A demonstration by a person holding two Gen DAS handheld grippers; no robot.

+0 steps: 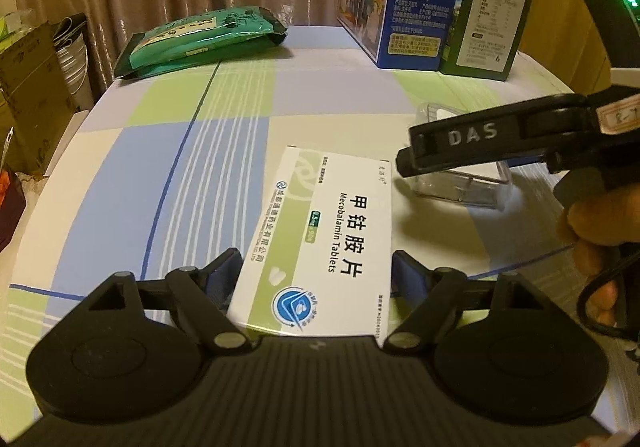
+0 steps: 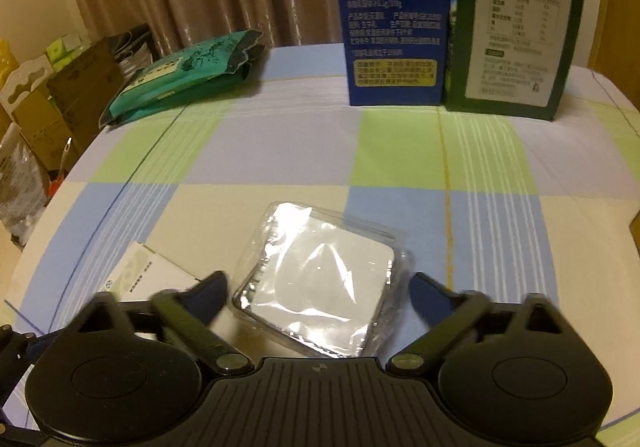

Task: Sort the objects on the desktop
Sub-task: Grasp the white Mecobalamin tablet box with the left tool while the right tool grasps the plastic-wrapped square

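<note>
The left gripper (image 1: 316, 267) straddles a white and green tablet box (image 1: 320, 235) low in the left wrist view; its blue-padded fingers (image 1: 224, 271) sit at the box's long sides, but the camera housing hides the near end and whether the pads press cannot be told. The right gripper (image 2: 318, 289) brackets a clear plastic case (image 2: 320, 279) at bottom centre of the right wrist view, jaws apart, a visible gap at the right pad; the case's glossy lid glares, hiding its contents. Both lie flat on a checked cloth-covered table (image 2: 400, 155). Bare cloth spreads behind them. At upper left lies a crinkled teal pouch (image 2: 184, 71); at upper right a blue carton (image 2: 394, 19) and a dark green carton (image 2: 516, 23) stand side by side, tops cut off.
</note>
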